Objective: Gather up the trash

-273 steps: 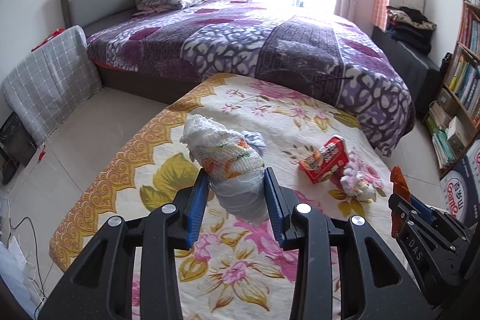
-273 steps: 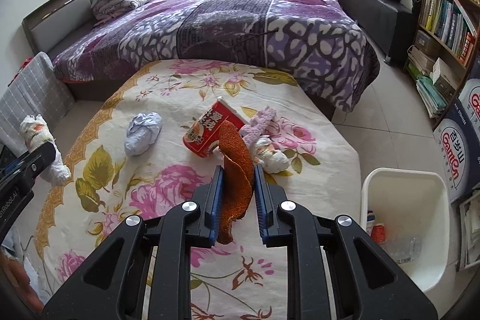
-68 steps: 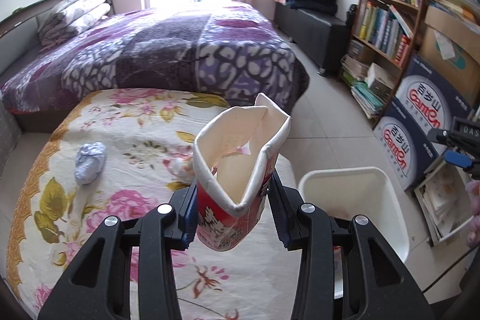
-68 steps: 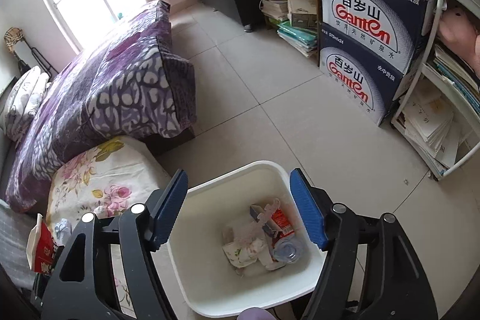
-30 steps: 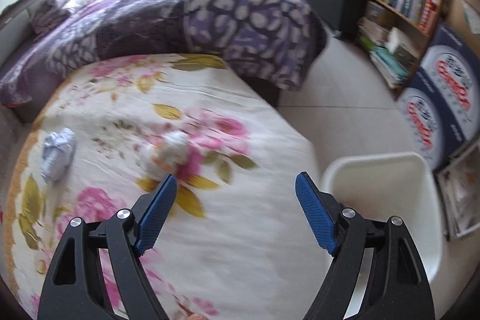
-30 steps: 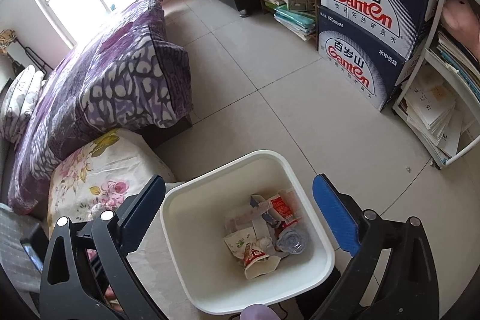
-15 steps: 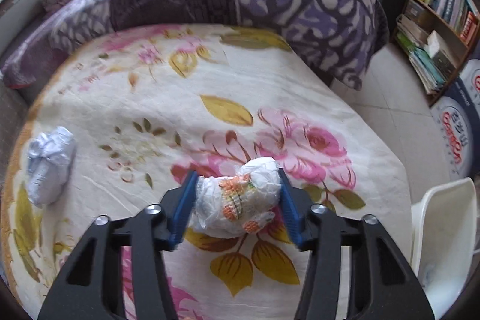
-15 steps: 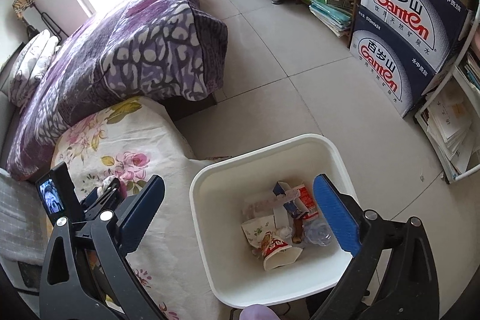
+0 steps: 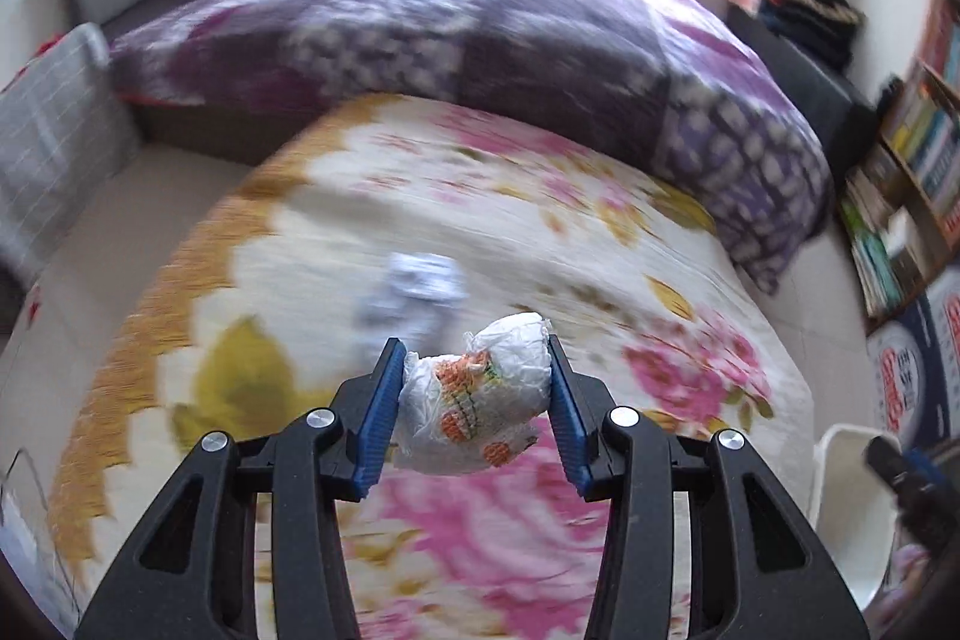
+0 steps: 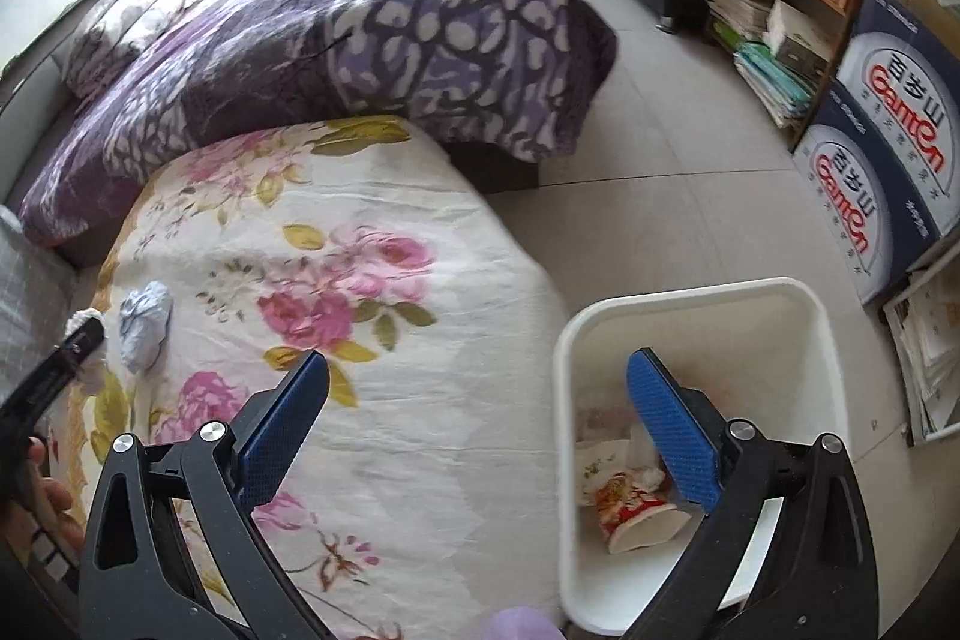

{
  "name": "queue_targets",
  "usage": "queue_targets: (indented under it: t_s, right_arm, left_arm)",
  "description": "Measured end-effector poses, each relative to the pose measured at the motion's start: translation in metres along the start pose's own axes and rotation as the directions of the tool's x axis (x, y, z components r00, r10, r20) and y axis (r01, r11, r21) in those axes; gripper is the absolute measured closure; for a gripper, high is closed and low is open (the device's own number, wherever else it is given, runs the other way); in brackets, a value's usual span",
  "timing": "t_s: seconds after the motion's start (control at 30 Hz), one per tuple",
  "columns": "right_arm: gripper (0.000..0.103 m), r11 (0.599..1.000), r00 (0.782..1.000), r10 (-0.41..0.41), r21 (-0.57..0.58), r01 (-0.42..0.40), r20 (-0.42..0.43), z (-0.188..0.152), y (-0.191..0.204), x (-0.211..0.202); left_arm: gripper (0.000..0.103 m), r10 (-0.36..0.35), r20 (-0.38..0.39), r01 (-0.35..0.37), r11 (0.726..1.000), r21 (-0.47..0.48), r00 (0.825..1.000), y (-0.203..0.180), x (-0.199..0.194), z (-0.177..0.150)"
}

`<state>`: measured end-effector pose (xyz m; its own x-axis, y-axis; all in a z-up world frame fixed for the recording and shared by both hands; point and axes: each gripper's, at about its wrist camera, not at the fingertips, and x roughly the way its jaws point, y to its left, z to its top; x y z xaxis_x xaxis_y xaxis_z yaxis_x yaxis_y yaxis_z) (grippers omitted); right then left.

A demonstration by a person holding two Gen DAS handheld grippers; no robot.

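The left gripper (image 9: 473,409) has its blue pads against both sides of a crumpled white wrapper with orange print (image 9: 477,409), its jaws closing on the bundle and holding it above the flowered cloth (image 9: 540,232); the print on the wrapper is too creased and small to read. On that cloth, just beyond the held bundle, lies a pale blue-white crumpled wad (image 9: 417,295), smeared by motion blur, so it is probably paper or plastic film; in the right wrist view the same wad (image 10: 144,322) sits near the cloth's left edge. The right gripper (image 10: 477,427) hangs with its jaws wide apart and nothing between them, straddling the cloth's right edge and the white bin (image 10: 690,304). The bin stands on the floor, just beside the cloth's right edge; inside it lie a red-and-white paper cup (image 10: 636,517) on its side and some crumpled paper. Beyond the bin, dark blue cartons (image 10: 876,160) are stacked, printed "Ganten" in red, with Chinese characters above.
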<state>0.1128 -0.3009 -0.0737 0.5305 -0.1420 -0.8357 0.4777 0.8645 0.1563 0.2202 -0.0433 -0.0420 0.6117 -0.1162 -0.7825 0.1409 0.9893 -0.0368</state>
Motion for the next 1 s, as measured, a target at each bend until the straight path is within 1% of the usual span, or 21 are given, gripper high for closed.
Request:
queue_targets:
  t_s: [0.07,0.1,0.17,0.2,0.27,0.3,0.4,0.47,0.57,0.67,0.73,0.77,0.8,0.83,0.87,0.93,1.0]
  right_arm:
    - [0.008,0.999,0.999,0.032,-0.036,-0.033,-0.011,-0.005,0.031,0.008]
    - [0.008,0.996,0.997,0.069,-0.062,-0.071,-0.038,-0.010,0.058,0.018]
    - [0.008,0.988,0.990,0.113,-0.093,-0.120,-0.082,-0.014,0.094,0.030]
    - [0.008,0.980,0.983,0.142,-0.126,-0.156,-0.113,-0.018,0.123,0.039]
    - [0.008,0.970,0.980,0.157,-0.165,-0.176,-0.123,-0.023,0.159,0.046]
    - [0.008,0.963,0.979,0.160,-0.197,-0.183,-0.127,-0.024,0.185,0.053]
    - [0.008,0.958,0.980,0.164,-0.219,-0.186,-0.114,-0.024,0.231,0.067]
    - [0.008,0.959,0.984,0.141,-0.232,-0.162,-0.106,-0.023,0.255,0.079]
    - [0.008,0.960,0.991,0.089,-0.257,-0.113,-0.102,-0.022,0.278,0.097]
    - [0.009,0.961,0.994,0.059,-0.263,-0.081,-0.089,-0.018,0.287,0.112]
    - [0.017,0.961,0.993,0.051,-0.266,-0.077,-0.105,-0.016,0.289,0.123]
    - [0.026,0.959,0.990,0.064,-0.266,-0.095,-0.123,-0.014,0.290,0.128]
    - [0.042,0.957,0.987,0.081,-0.267,-0.117,-0.141,-0.014,0.291,0.131]
    - [0.053,0.951,0.983,0.101,-0.274,-0.140,-0.151,-0.014,0.292,0.131]
    - [0.076,0.947,0.983,0.113,-0.284,-0.152,-0.148,-0.015,0.294,0.127]
    - [0.077,0.943,0.982,0.110,-0.296,-0.153,-0.154,-0.018,0.295,0.121]
    - [0.078,0.943,0.978,0.142,-0.279,-0.182,-0.155,-0.020,0.291,0.111]
  left_arm:
    - [0.057,0.052,0.043,-0.050,0.998,-0.034,0.998,0.034,-0.023,0.001]
    - [0.057,0.076,0.060,-0.073,0.996,-0.043,0.995,0.048,-0.031,0.001]
    - [0.057,0.135,0.102,-0.129,0.990,-0.063,0.986,0.078,-0.050,0.003]
    - [0.057,0.162,0.123,-0.153,0.985,-0.079,0.979,0.093,-0.059,0.003]
    - [0.057,0.196,0.147,-0.178,0.976,-0.127,0.970,0.121,-0.072,0.005]
    - [0.057,0.202,0.150,-0.179,0.972,-0.152,0.968,0.132,-0.077,0.005]
    - [0.057,0.195,0.143,-0.153,0.954,-0.258,0.970,0.170,-0.086,0.006]
    - [0.057,0.188,0.133,-0.141,0.943,-0.300,0.973,0.185,-0.088,0.004]
    - [0.057,0.192,0.119,-0.145,0.934,-0.327,0.974,0.196,-0.086,0.001]
    - [0.057,0.189,0.115,-0.144,0.937,-0.319,0.975,0.198,-0.086,0.000]
    - [0.057,0.190,0.113,-0.148,0.940,-0.307,0.975,0.196,-0.085,-0.002]
    - [0.057,0.189,0.111,-0.148,0.942,-0.301,0.976,0.195,-0.084,-0.002]
    - [0.057,0.188,0.110,-0.149,0.943,-0.296,0.976,0.194,-0.083,-0.003]
    - [0.057,0.188,0.109,-0.149,0.944,-0.294,0.976,0.193,-0.083,-0.004]
    - [0.057,0.185,0.108,-0.147,0.945,-0.291,0.977,0.192,-0.082,-0.004]
    - [0.057,0.188,0.112,-0.151,0.949,-0.277,0.976,0.190,-0.083,-0.005]
    - [0.057,0.210,0.129,-0.172,0.951,-0.259,0.969,0.187,-0.086,-0.005]
